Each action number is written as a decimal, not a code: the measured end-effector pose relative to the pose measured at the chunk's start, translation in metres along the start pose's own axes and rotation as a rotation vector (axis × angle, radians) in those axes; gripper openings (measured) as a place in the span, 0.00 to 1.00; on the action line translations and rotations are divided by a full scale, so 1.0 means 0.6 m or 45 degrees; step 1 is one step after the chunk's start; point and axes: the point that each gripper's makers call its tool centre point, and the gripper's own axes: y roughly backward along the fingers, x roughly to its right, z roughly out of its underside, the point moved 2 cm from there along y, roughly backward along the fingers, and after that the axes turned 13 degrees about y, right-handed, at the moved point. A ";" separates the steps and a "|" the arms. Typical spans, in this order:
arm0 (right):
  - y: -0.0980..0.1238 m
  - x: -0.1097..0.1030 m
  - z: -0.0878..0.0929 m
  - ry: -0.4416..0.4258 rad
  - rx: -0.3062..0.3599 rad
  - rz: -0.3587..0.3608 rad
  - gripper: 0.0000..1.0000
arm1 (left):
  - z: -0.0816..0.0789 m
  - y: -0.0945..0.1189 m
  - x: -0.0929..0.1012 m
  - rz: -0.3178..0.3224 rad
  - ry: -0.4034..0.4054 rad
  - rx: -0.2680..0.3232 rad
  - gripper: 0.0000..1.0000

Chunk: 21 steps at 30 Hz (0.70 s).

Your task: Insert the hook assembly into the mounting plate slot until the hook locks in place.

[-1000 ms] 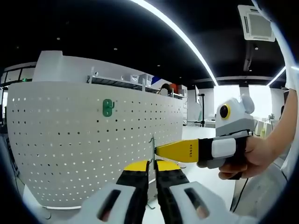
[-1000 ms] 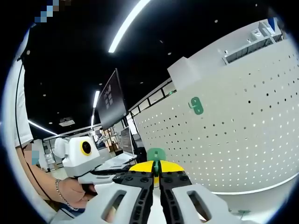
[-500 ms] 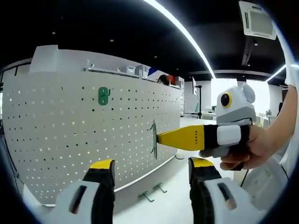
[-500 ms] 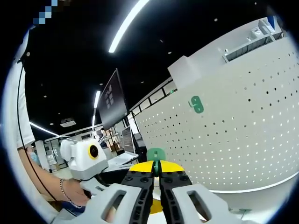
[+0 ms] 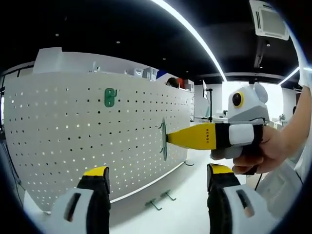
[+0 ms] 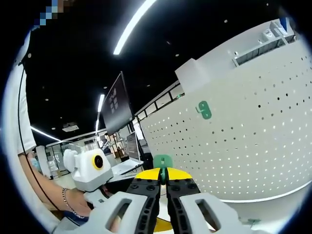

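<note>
A: Where is the green metal hook [image 5: 162, 140] held?

B: It is pinched edge-on in the right gripper [image 5: 169, 138], jaws shut, just off the white perforated mounting plate [image 5: 73, 141]; the plate lies ahead of it.

A: And the left gripper [image 5: 155, 181]?

B: It is spread wide, empty, further back.

Left tongs [image 5: 155, 195] are wide apart with nothing between the 2 jaws. Right tongs [image 6: 163, 176] are pinched tight together, reaching in sideways in the left gripper view, gripped by a hand [image 5: 263, 153].
</note>
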 end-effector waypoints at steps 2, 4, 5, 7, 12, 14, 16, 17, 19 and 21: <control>0.000 0.004 -0.001 0.013 -0.005 0.005 0.00 | 0.005 0.001 0.000 0.001 0.010 -0.010 0.82; 0.001 0.007 -0.003 0.021 -0.007 0.009 0.00 | 0.009 0.003 -0.001 -0.004 0.008 -0.009 0.82; 0.002 0.009 -0.004 0.024 -0.006 0.012 0.00 | 0.011 0.003 -0.001 -0.004 0.014 -0.013 0.82; 0.003 0.014 -0.006 0.034 -0.013 0.022 0.00 | 0.017 0.006 -0.001 -0.005 0.022 -0.018 0.82; 0.006 0.026 -0.014 0.057 -0.014 0.037 0.00 | 0.035 0.014 -0.003 -0.012 0.036 -0.038 0.81; 0.006 0.030 -0.016 0.069 -0.018 0.045 0.00 | 0.044 0.018 -0.003 -0.014 0.042 -0.048 0.81; 0.006 0.037 -0.019 0.066 -0.016 0.058 0.00 | 0.048 0.021 -0.002 -0.012 0.043 -0.052 0.80; 0.006 0.040 -0.020 0.077 -0.019 0.065 0.00 | 0.053 0.022 -0.002 -0.015 0.048 -0.064 0.80; 0.005 0.041 -0.022 0.085 -0.018 0.066 0.00 | 0.062 0.025 -0.001 -0.009 0.058 -0.076 0.81; 0.002 0.043 -0.026 0.093 -0.018 0.071 0.00 | 0.069 0.028 -0.001 -0.010 0.057 -0.092 0.80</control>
